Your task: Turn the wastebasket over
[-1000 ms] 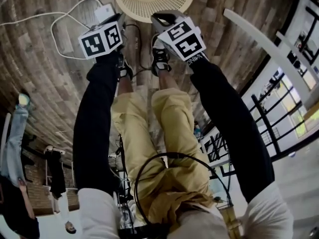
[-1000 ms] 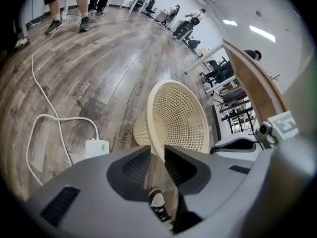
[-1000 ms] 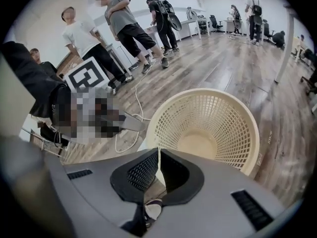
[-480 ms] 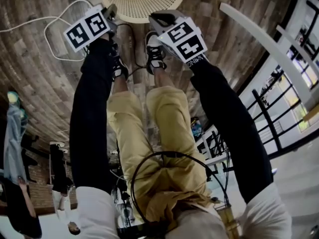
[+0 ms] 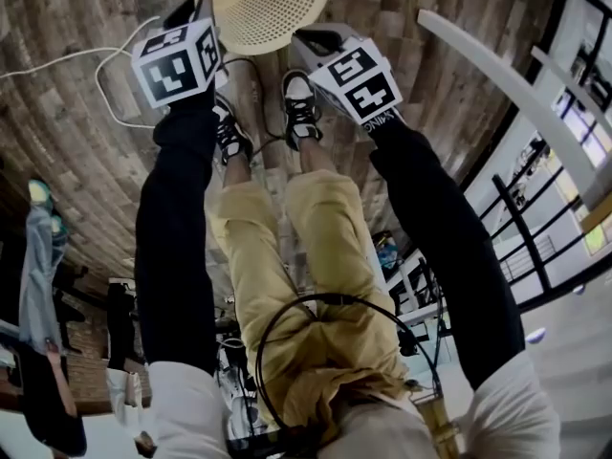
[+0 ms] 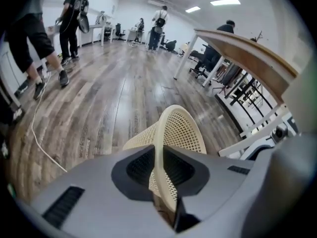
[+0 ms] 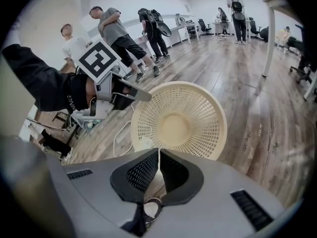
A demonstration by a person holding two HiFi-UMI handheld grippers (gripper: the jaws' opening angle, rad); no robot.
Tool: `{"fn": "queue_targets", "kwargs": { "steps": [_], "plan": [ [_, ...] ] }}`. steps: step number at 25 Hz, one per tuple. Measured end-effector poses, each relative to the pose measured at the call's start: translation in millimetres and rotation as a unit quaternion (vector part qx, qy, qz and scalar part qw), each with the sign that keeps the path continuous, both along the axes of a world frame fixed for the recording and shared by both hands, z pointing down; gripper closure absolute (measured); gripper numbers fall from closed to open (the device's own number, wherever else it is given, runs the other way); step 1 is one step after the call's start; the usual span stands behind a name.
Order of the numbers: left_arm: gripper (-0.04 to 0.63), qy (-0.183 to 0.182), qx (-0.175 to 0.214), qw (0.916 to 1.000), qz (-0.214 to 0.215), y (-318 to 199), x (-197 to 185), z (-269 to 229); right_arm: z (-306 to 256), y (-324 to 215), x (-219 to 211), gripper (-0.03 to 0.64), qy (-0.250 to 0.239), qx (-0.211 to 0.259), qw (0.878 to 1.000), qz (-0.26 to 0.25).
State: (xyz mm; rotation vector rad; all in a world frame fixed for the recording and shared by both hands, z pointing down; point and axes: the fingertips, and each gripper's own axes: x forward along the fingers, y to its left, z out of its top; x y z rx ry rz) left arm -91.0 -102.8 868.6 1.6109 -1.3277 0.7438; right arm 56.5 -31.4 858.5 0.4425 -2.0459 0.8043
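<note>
Left arm (image 5: 177, 237) and right arm (image 5: 445, 228) extend forward and down, side by side. Left gripper (image 6: 159, 178): jaws have just been closing and are clamped across the wastebasket (image 6: 184, 133) rim. Right gripper (image 7: 158, 165): jaws nearly together, pinching the same rim, seen edge-on.

One mesh wastebasket (image 5: 263, 8), two tongs (left tongs (image 6: 159, 167), right tongs (image 7: 158, 165)), two sneakers (image 5: 229, 134) (image 5: 301, 108), one white cable (image 5: 98, 84).
</note>
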Motion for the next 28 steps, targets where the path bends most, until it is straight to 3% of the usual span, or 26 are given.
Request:
{"fn": "queue_targets", "kwargs": {
  "steps": [3, 7, 15, 20, 25, 28],
  "plan": [
    [0.543, -0.075, 0.022, 0.9946, 0.067, -4.1, 2.1, -5.8, 0.4, -2.7, 0.7, 0.592, -0.005, 0.0, 1.0, 0.005],
    [0.543, -0.14, 0.049, 0.9751, 0.165, 6.9, 21.7, -1.0, 5.6, 6.0, 5.6, 0.592, 0.001, -0.009, 1.0, 0.006],
    [0.545, -0.128, 0.055, 0.9379, 0.318, 52.3, 95.3, 17.5, 18.0, 19.9, 15.8, 0.592, 0.013, -0.024, 1.0, 0.009],
    [0.545, -0.148, 0.025, 0.9085, 0.39, 83.4, 105.8, 45.9, 24.7, 20.5, 21.7, 0.592, 0.02, -0.028, 0.999, 0.015],
    [0.54, -0.144, -0.013, 0.8973, 0.417, 109.1, 96.0, 65.9, 29.5, 24.4, 28.6, 0.592, 0.025, -0.035, 0.999, 0.021],
    [0.538, -0.142, -0.015, 0.8942, 0.424, 117.7, 91.6, 68.2, 31.2, 30.3, 26.4, 0.592, 0.023, -0.043, 0.998, 0.026]
  ]
}}
